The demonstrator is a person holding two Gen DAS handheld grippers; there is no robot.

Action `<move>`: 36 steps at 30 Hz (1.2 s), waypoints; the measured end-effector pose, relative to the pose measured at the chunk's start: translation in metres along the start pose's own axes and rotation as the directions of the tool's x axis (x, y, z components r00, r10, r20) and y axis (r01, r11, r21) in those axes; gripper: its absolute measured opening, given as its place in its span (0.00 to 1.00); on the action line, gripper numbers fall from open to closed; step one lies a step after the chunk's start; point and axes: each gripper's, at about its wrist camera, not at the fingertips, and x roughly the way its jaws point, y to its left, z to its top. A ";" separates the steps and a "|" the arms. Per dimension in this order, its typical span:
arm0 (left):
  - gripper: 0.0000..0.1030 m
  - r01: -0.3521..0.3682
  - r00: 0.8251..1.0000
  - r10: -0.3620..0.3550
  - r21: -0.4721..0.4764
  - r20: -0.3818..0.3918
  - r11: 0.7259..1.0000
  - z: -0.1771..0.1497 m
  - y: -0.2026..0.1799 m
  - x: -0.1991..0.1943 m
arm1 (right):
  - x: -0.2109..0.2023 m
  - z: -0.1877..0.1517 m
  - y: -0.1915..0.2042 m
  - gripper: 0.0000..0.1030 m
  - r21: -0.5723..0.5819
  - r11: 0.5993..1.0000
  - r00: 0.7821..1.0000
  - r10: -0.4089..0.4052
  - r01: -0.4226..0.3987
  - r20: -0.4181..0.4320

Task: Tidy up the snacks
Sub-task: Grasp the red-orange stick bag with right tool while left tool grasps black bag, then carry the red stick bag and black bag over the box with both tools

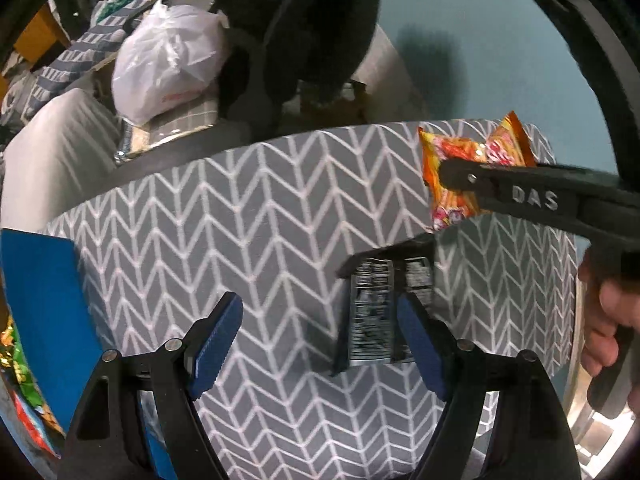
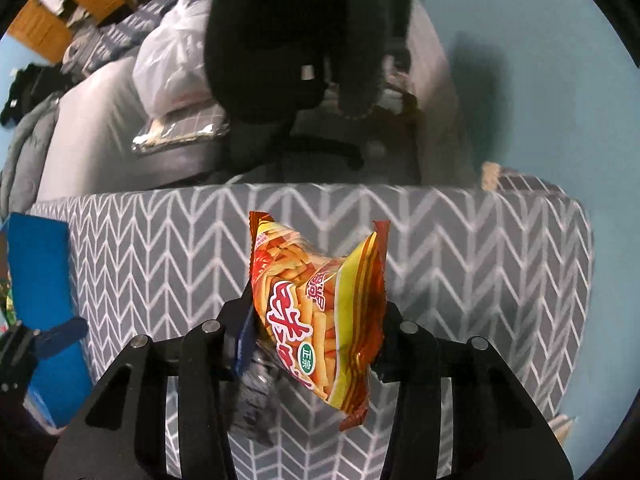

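Snack pkt, orange/yellow foil, clamped in right gripper above grey chevron cloth.
Handling (est.): pkt looks light, air-puffed, thin crinkly film; sides already buckle under the pads, so contents likely brittle, use min. squeeze. Film prob. slick; best hold is across the body mid-height or on a crimped end seam, not a corner. Left gripper hangs over the cloth w/ jaws spread, nothing between them. Silver/black pkt lies flat on the cloth just beside its right blue pad; flat and thin, so an edge pick is prob. needed. Unclear: print on silver pkt blurred; blue box at the left edge is cut off; colourful wrappers by it only partly seen; pkt's lower end is hidden behind the jaws in right wrist view.
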 end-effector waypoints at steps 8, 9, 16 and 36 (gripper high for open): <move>0.79 0.046 0.998 -0.046 -0.008 -0.050 0.999 -0.003 -0.031 0.016 | -0.009 -0.043 -0.039 0.43 0.093 0.996 1.000 -0.007 0.010 -0.027; 0.79 0.049 0.997 -0.050 -0.009 -0.055 0.999 -0.003 -0.034 0.018 | -0.010 -0.051 -0.044 0.43 0.108 0.994 0.999 -0.001 0.005 -0.032; 0.83 0.048 0.993 -0.051 -0.031 -0.110 0.998 -0.002 -0.048 0.039 | -0.015 -0.080 -0.063 0.43 0.154 0.988 0.999 0.016 -0.009 -0.042; 0.61 0.022 0.990 -0.029 -0.048 -0.138 0.999 -0.004 -0.038 0.077 | -0.022 -0.113 -0.075 0.43 0.146 0.989 0.997 0.034 -0.023 -0.070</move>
